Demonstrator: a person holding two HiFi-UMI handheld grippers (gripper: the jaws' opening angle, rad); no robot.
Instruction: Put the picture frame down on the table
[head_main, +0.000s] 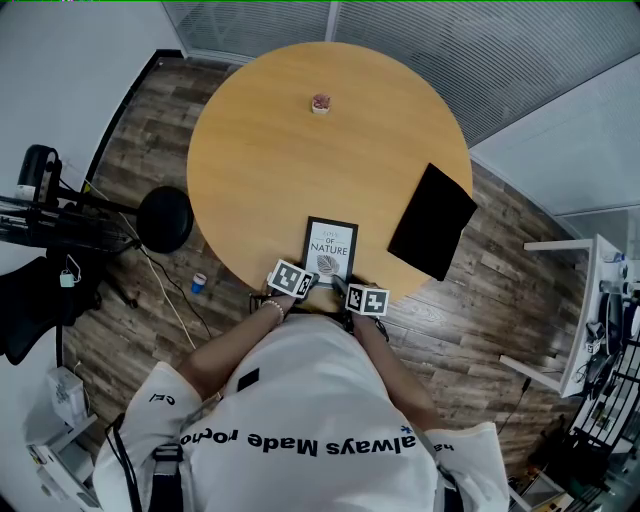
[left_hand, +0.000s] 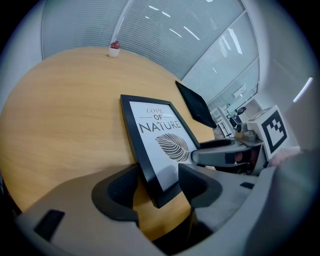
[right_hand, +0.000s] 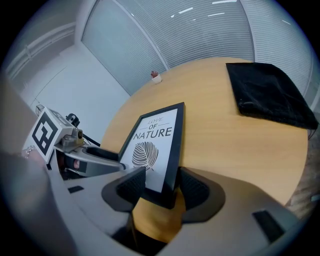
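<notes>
Jaws of the left gripper (left_hand: 157, 186) pinch the near left corner of the picture frame (left_hand: 157, 137), and the right gripper (right_hand: 161, 186) pinches the near right corner, probably to keep it level. It lies face up at the near edge of the table (head_main: 260, 160). Farther off are a black pad (head_main: 432, 222) and a small pot (head_main: 320, 103).

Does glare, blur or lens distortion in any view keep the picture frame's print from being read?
No. Head view: even light, sharp; the picture frame is small but glare-free. Left gripper view: heavy fisheye bending, dark corners; print crisp, a faint grey reflection low on the glass. Right gripper view: same fisheye curve, print crisp, light streaks on the blinds.
</notes>
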